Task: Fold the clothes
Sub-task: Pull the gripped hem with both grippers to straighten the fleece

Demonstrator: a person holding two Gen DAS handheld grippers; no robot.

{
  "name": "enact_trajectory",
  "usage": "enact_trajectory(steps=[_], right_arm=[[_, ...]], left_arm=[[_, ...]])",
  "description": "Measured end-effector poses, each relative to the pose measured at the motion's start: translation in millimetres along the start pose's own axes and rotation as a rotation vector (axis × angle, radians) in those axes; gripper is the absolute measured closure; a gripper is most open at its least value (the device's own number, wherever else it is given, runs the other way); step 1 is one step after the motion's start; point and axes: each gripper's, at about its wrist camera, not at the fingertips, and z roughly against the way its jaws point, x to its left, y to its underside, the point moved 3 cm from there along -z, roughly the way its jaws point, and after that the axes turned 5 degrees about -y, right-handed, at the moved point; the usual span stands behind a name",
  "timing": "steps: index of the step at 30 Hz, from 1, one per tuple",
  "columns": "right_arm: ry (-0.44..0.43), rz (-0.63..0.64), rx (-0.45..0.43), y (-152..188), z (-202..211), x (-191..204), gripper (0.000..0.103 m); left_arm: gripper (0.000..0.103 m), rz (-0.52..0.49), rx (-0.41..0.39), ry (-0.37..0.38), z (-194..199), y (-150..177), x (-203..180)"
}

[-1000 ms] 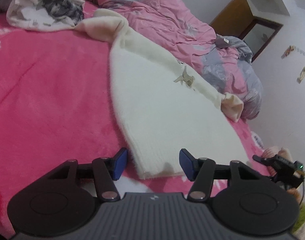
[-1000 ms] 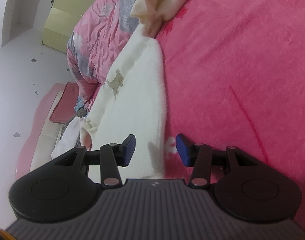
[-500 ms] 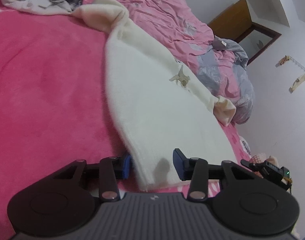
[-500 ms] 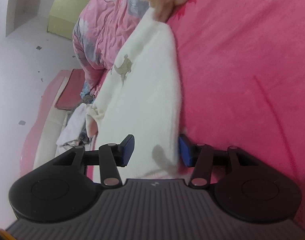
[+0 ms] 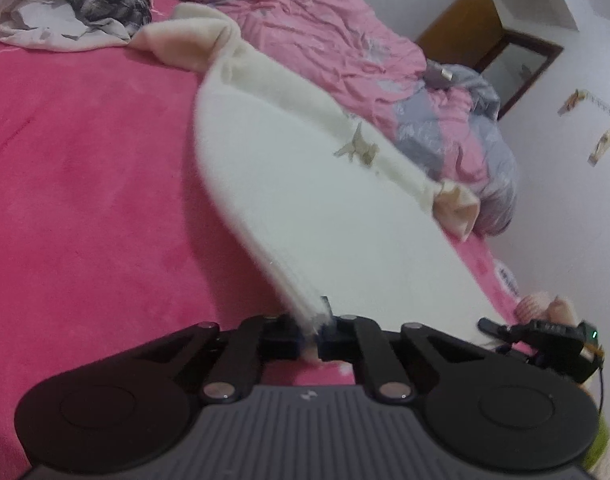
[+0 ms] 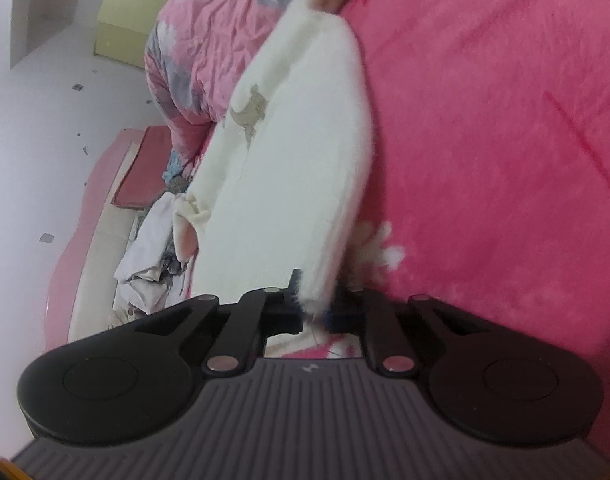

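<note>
Cream-white fleece makes up the sweater [image 5: 305, 208], a soft, fluffy garment lying spread across the pink bed [image 5: 85, 168], its hem toward the cameras and its sleeves trailing off toward the far side. It looks light and limp, so it will likely sag and drape wherever it is not supported, and the fuzzy pile should give the pads good friction. The sensible holds are the two hem corners, and both are already taken: the left tool [image 5: 315, 330] is clenched on one corner of the hem, which bunches into ridges between its pads, and the right tool [image 6: 315, 308] is clenched on the opposite corner. A small tan animal motif [image 5: 359, 148] marks the chest.

Beyond the sweater, a rumpled pink and grey quilt [image 5: 345, 40] is heaped along the far edge of the bed, close to the sleeves; a fold carried that way could snag on it. A crumpled white and grey garment [image 5: 65, 12] lies near one sleeve end [image 5: 185, 40]. The open pink bed on the other side leaves free room.
</note>
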Motion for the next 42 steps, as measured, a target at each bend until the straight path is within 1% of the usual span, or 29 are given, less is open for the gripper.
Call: enact_trajectory(steps=[5,8,12,16,23,25,27,31,34,36,37,38,39,40,41,42], right_arm=[[-0.046,0.001,-0.075,4.4,17.1,15.9,0.099],[-0.070,0.012,-0.098,7.6,26.4,26.4,0.100],[-0.098,0.025,-0.113,16.7,39.6,37.9,0.100],[-0.109,0.026,-0.117,34.8,54.1,47.1,0.100],[-0.122,0.004,-0.104,86.8,78.9,58.2,0.100],[-0.120,-0.001,-0.104,98.5,83.3,58.7,0.100],[-0.116,-0.014,-0.105,106.5,84.1,55.6,0.100],[-0.085,-0.064,-0.100,113.9,78.1,36.9,0.100],[-0.052,-0.069,-0.096,120.1,77.5,26.2,0.100],[-0.025,-0.072,-0.095,123.6,76.5,20.0,0.099],[-0.011,-0.074,-0.089,125.2,75.6,16.7,0.096],[0.008,-0.075,-0.082,126.9,75.9,12.2,0.096],[0.030,-0.077,-0.080,128.8,75.8,8.6,0.093],[0.046,-0.080,-0.076,130.5,75.8,6.0,0.092],[0.049,-0.081,-0.080,131.1,78.3,4.8,0.092],[0.049,-0.082,-0.087,131.5,81.5,4.0,0.089]], left_arm=[[0.098,0.091,-0.032,0.085,19.3,-11.6,2.3],[0.098,0.110,-0.045,0.129,32.7,-16.9,1.5],[0.098,0.093,-0.049,0.156,51.6,-16.0,-1.6],[0.098,0.068,-0.037,0.162,71.7,-7.6,-0.9],[0.098,0.054,0.006,0.147,110.1,16.7,11.1],[0.098,0.054,0.019,0.142,112.3,22.0,16.5],[0.098,0.059,0.043,0.130,106.4,26.7,23.4],[0.098,0.073,0.088,0.117,92.8,34.4,37.1],[0.097,0.079,0.113,0.097,85.5,39.5,46.0],[0.094,0.070,0.123,0.067,82.4,43.7,50.5],[0.085,0.066,0.128,0.052,80.9,45.8,52.7],[0.076,0.061,0.132,0.037,79.4,47.9,54.9],[0.076,0.057,0.137,0.022,77.9,50.0,57.1],[0.072,0.055,0.135,0.020,79.6,50.6,56.8],[0.064,0.053,0.132,0.020,81.6,51.1,56.1],[0.060,0.051,0.128,0.020,83.6,51.5,55.5]])
